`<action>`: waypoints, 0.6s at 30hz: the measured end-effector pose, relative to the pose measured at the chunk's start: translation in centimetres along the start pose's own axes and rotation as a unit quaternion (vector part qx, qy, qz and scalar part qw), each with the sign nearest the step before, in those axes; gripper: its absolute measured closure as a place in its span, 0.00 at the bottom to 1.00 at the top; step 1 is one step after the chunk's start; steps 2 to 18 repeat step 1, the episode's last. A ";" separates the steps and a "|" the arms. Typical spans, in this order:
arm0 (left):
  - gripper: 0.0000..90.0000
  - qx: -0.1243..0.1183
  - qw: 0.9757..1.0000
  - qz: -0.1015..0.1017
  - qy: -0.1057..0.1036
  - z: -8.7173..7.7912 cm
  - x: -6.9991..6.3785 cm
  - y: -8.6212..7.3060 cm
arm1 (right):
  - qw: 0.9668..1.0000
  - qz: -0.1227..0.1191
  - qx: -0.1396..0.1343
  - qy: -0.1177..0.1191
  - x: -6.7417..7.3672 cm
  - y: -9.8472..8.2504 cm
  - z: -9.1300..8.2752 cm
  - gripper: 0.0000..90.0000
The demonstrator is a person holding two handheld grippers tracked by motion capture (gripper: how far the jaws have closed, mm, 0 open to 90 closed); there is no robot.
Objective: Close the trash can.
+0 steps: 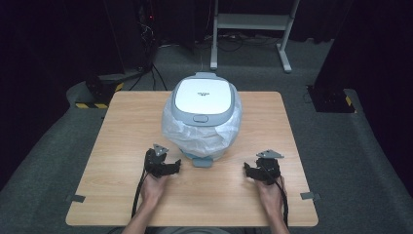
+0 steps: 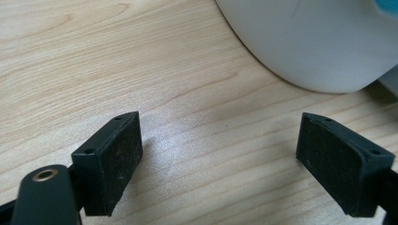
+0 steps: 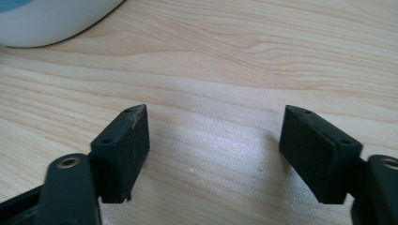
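Left hand: the left hand (image 1: 152, 187) is coming in from the bottom edge of the high view, forearm stretched forward, and it is holding the left gripper (image 1: 176, 167) low over the table (image 1: 122, 122).
Left gripper: its jaws are standing wide apart with only bare wood between them — nothing is being pinched. In the high view it is pointing toward the right, at the foot of the bin.
Right hand: the right hand (image 1: 269, 191) is reaching in the same way, and it is holding the right gripper (image 1: 248, 169) near the front right part of the table.
Right gripper: its jaws are also spread wide, with empty tabletop between the pads (image 3: 126, 150). It seems to be pointing left toward the bin, though the high view is small here.
Trash bin: the white bin (image 1: 202, 117) with a grey-rimmed lid is standing upright in the middle of the table, between and beyond the two grippers, touching neither.
Bag: a thin white liner bag (image 1: 171, 127) is hanging out around the bin body under the lid.
Pedal: a grey pedal (image 1: 201, 161) is sticking out at the bin's front, near the left gripper.
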State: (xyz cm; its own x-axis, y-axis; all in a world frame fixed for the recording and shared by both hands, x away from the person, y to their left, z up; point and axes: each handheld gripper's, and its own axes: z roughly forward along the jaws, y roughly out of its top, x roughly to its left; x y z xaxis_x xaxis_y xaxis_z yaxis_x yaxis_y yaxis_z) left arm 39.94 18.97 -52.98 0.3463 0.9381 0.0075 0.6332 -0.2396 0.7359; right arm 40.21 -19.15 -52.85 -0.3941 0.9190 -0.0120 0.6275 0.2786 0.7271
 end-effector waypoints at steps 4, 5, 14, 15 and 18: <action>0.17 0.000 1.000 -0.001 -0.001 0.0 0.0 0.0 | 1.000 0.000 0.001 -0.001 0.0 0.0 0.0 0.25; 0.17 0.000 1.000 -0.001 -0.001 0.0 0.0 0.0 | 1.000 0.000 0.001 -0.001 0.0 0.0 0.0 0.25; 0.17 0.000 1.000 -0.001 -0.001 0.0 0.0 0.0 | 1.000 0.000 0.001 -0.001 0.0 0.0 0.0 0.25; 0.17 0.000 1.000 -0.001 -0.001 0.0 0.0 0.0 | 1.000 0.000 0.001 -0.001 0.0 0.0 0.0 0.25; 0.17 0.000 1.000 -0.001 -0.001 0.0 0.0 0.0 | 1.000 0.000 0.001 -0.001 0.0 0.0 0.0 0.25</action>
